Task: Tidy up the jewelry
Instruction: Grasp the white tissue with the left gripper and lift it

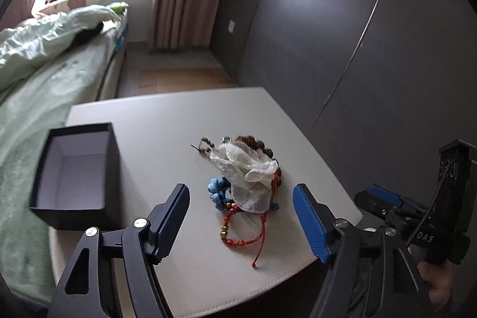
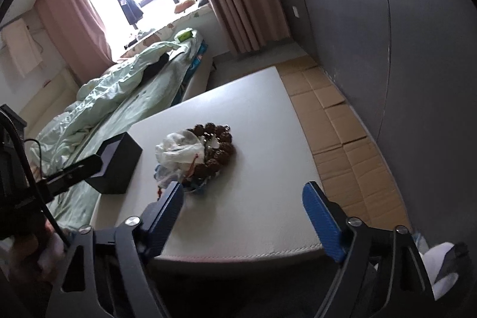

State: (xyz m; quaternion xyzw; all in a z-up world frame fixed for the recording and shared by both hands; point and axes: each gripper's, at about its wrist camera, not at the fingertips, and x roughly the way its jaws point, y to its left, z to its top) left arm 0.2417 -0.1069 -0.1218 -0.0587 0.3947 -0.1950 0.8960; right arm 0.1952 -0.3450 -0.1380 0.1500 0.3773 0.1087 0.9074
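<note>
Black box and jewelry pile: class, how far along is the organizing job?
Done: nothing visible; the black box stands open and looks empty. In hand: nothing; the left tongs and right tongs are open, hovering near the pile. Left: the red bracelet, brown bead bracelet, blue piece and white pouch all lie heaped on the table.

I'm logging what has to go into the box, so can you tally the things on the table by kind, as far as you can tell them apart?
Black open box: 1
White crumpled pouch: 1
Red cord bracelet: 1
Brown bead bracelet: 1
Blue beaded piece: 1
Thin dark bead strand: 1
Total: 6; the pile overlaps, so more may be hidden.
</note>
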